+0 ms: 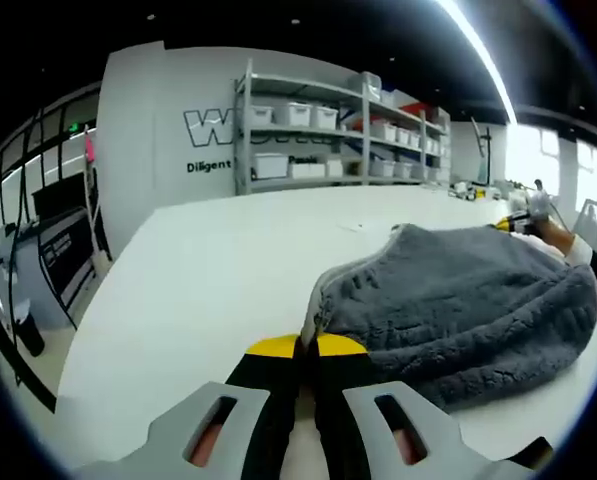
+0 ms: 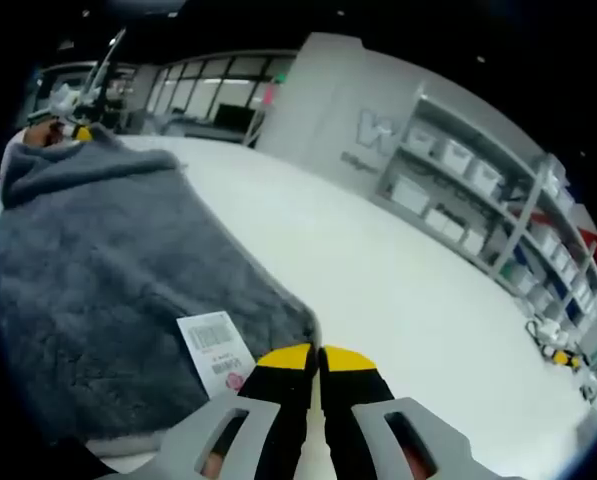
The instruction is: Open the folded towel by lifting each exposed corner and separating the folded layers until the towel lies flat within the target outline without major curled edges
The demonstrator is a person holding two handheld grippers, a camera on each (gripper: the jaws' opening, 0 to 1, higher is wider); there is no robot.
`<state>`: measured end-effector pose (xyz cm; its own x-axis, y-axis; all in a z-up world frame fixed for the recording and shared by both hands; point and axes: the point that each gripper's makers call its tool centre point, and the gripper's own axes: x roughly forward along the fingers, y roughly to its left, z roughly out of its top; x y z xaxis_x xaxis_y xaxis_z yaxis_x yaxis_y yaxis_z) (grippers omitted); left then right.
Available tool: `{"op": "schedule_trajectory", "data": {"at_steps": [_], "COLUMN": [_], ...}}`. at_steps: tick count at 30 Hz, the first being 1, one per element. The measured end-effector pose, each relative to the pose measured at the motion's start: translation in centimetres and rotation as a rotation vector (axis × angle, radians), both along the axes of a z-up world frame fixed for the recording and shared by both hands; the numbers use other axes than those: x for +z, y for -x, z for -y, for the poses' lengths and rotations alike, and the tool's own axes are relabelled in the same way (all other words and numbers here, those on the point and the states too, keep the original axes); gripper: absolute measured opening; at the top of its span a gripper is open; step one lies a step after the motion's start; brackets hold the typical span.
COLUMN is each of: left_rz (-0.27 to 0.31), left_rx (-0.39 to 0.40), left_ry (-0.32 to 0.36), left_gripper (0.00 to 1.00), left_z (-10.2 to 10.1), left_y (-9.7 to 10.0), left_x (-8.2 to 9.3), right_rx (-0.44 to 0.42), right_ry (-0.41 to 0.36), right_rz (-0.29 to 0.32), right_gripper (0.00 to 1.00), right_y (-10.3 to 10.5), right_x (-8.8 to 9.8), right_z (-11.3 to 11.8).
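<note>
Storage shelves stand behind the white worktop. Grey towel carries a label. Both grippers' jaws are together.

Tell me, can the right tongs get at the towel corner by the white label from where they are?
Probably yes. The right tongs sit shut right at the grey towel corner, beside the white label, with bare white table around and nothing between. They would need to open first.
</note>
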<state>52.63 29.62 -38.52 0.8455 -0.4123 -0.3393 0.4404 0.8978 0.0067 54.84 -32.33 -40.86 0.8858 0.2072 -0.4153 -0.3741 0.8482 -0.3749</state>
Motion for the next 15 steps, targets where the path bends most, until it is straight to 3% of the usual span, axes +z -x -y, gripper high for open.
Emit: {"op": "schedule_trajectory", "data": {"at_steps": [8, 15], "left_rz": [0.006, 0.015], "left_rx": [0.01, 0.029], "left_ry": [-0.024, 0.002], "left_gripper": [0.03, 0.03], "left_z": [0.23, -0.27], "left_y": [0.6, 0.86], "left_x": [0.05, 0.58], "right_rx": [-0.008, -0.013], "right_ry": [-0.003, -0.002], "right_rz": [-0.001, -0.002], "right_gripper": [0.0, 0.0], "right_y": [0.12, 0.39], "right_x": [-0.01, -0.05], "right_z": [0.55, 1.05]}}
